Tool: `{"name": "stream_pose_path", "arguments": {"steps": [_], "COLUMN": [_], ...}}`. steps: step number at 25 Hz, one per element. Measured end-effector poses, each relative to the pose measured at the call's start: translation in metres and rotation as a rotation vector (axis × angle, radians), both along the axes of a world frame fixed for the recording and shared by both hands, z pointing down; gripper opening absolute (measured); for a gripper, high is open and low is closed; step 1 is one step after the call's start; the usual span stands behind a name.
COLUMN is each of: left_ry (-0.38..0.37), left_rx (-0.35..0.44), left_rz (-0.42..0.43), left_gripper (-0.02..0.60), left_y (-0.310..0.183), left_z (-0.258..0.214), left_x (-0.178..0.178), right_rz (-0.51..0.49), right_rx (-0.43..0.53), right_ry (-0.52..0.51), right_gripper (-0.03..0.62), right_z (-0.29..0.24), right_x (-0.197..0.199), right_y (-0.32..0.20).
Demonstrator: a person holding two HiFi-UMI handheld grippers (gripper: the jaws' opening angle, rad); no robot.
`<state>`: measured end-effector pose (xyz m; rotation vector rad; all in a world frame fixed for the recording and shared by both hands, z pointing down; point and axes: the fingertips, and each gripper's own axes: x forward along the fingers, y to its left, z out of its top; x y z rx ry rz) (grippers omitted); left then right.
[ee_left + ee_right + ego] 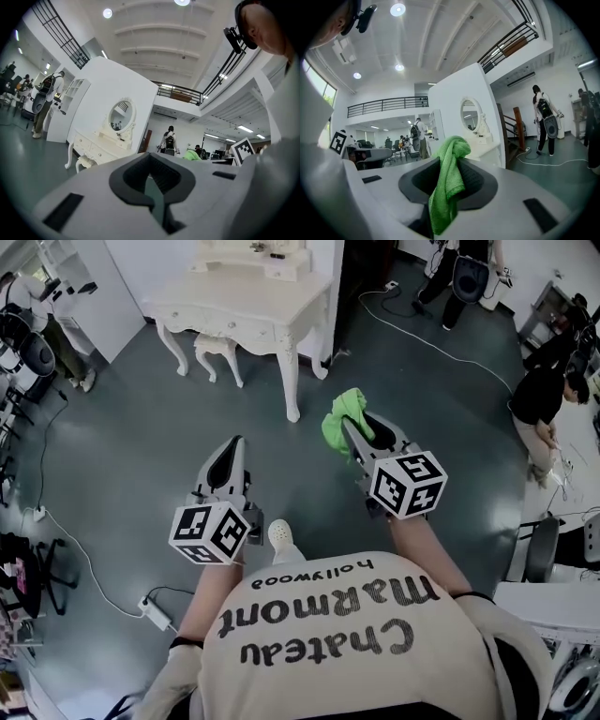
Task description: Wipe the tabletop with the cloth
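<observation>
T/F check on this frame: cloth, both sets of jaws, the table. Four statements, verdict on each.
1. The right gripper is shut on the green cloth. True.
2. The left gripper holds a second cloth. False: its jaws are together with nothing between them.
3. The cloth lies flat on the white dressing table. False: it hangs from the right gripper's jaws, above the floor and clear of the table.
4. The table stands ahead of both grippers, touched by neither. True.

Bright overhead ceiling lights (397, 9), glossy floor (141, 456) glare, fisheye-dark corners.
</observation>
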<state>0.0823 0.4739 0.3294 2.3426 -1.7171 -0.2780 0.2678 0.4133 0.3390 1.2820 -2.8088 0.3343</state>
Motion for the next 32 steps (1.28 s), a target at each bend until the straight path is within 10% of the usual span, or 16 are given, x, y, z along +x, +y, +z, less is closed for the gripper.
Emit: {"name": "stream_pose_path", "arguments": {"steps": [32], "left_ry": [0.021], "left_rx": [-0.006], "left_rz": [0.149], "left_gripper": [0.008], "left_y": [-0.194], "left_z": [-0.047], "left_x": [-0.145], "right_rz": [0.017], "right_rx": [0.027], "right_ry": [-0.002], "right_gripper": [0.112], "right_z": [-0.056], "right_x": [-0.166], "right_y": [-0.19]}}
